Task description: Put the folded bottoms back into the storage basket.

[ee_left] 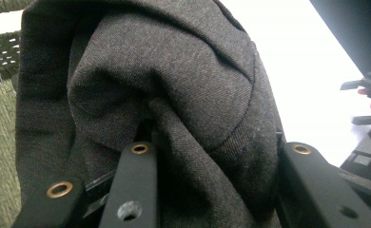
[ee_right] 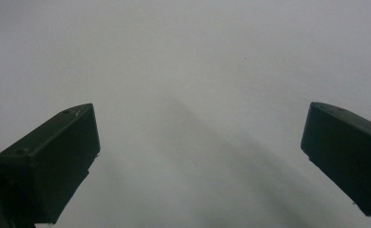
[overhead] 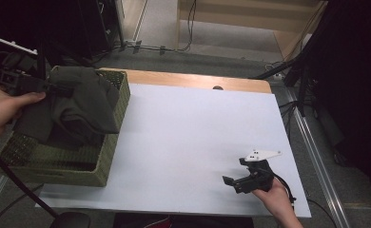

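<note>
A: White-topped table (overhead: 193, 142) with a wooden far edge, dark room around it, cables across the grey floor (overhead: 231, 45). Where's the cloth?

B: The dark grey garment (overhead: 81, 104) is bunched over the woven green basket (overhead: 105, 152) at the table's left, right at the left gripper (ee_left: 212, 156).

A: Gripped?

B: Yes, jaws clamped on a thick fold of it. The right gripper (overhead: 232, 181) sits low at the near right corner, jaws wide apart over bare tabletop.
</note>
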Action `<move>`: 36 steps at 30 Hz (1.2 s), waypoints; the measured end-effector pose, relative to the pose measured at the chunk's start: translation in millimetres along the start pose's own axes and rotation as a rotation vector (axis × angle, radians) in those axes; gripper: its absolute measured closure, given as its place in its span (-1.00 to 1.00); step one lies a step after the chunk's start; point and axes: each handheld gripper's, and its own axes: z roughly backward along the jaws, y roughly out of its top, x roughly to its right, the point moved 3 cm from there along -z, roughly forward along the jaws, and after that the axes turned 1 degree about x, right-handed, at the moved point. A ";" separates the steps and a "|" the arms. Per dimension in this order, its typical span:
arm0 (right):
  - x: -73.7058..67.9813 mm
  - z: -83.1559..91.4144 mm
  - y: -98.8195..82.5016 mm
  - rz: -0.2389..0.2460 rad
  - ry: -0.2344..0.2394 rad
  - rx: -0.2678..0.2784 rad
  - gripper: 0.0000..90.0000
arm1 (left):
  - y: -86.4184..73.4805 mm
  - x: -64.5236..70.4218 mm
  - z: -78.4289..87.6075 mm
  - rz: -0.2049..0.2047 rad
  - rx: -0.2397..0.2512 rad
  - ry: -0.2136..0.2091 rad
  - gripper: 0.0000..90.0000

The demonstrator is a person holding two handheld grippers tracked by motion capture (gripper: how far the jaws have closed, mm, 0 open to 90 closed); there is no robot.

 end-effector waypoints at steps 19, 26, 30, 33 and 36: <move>-0.1 0.6 0.0 0.001 0.000 0.001 -1.00 | -3.6 -37.0 -46.4 0.042 0.023 0.032 0.40; -0.3 0.4 0.0 0.002 0.001 0.001 -1.00 | -9.8 -53.6 -49.7 0.039 0.030 0.076 0.38; -0.2 0.4 0.0 0.004 0.001 0.001 -1.00 | -12.9 -61.3 -52.3 0.032 0.028 0.107 0.36; -0.2 0.3 0.0 0.004 0.001 0.001 -1.00 | -15.6 -67.2 -54.7 0.031 0.036 0.120 0.33; -0.1 0.3 -0.1 0.005 0.002 0.000 -1.00 | -18.2 -73.8 -57.0 0.050 0.034 0.129 0.33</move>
